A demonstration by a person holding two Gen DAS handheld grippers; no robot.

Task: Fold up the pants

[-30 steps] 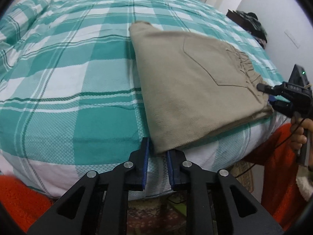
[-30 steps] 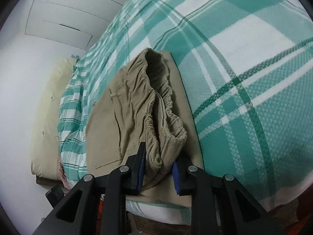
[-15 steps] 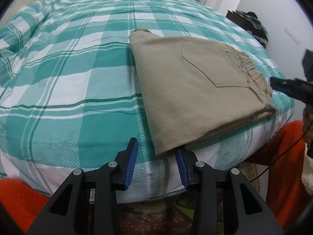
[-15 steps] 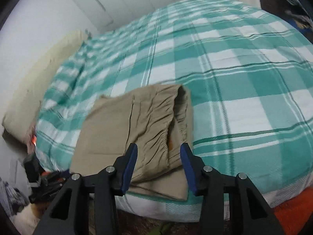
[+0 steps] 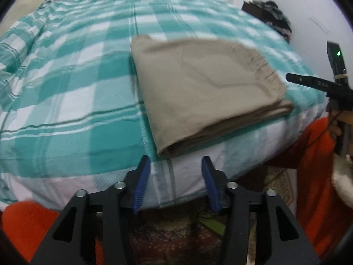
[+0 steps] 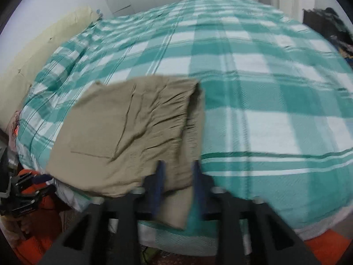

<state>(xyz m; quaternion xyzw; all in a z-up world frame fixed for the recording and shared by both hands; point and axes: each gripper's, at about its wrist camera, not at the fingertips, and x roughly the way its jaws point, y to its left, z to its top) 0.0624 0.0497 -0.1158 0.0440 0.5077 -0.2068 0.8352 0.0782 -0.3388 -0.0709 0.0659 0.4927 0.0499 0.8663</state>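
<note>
A: Left wrist view. What lies on the bed (image 5: pixel 66 101)?

B: Tan pants (image 5: pixel 205 88), folded into a compact rectangle, rest on the teal-and-white checked cover in the centre-right of the frame, close to the bed's near edge. A back pocket faces up; the gathered waistband lies toward the right.

A: And the left gripper (image 5: pixel 174 176)?

B: At lower centre, its jaws are opening. Nothing sits between the blue pads (image 5: pixel 141 183); the folded corner of the pants lies just above them in the frame, apart from them.

A: What appears at the right edge?

B: The right gripper (image 5: pixel 317 84), dark, with a small green light above it, held by a hand (image 5: pixel 337 125) beside an orange sleeve (image 5: pixel 313 154).

A: Right wrist view. Where are the pants (image 6: pixel 132 137) here?

B: Centre-left, at the bed's (image 6: pixel 264 88) near edge, waistband wrinkles running toward the lower centre. A cream headboard cushion (image 6: pixel 39 50) fills the upper left.

A: State of the right gripper (image 6: pixel 177 176) in its own view?

B: Blurred at lower centre. Its jaws are closing slightly. The near edge of the pants shows in the gap between them, but the pads are not seen pressing on it; the cloth lies flat, released.

A: Anything below the bed?

B: A patterned rug (image 5: pixel 172 238) at the bottom of the left wrist view.
</note>
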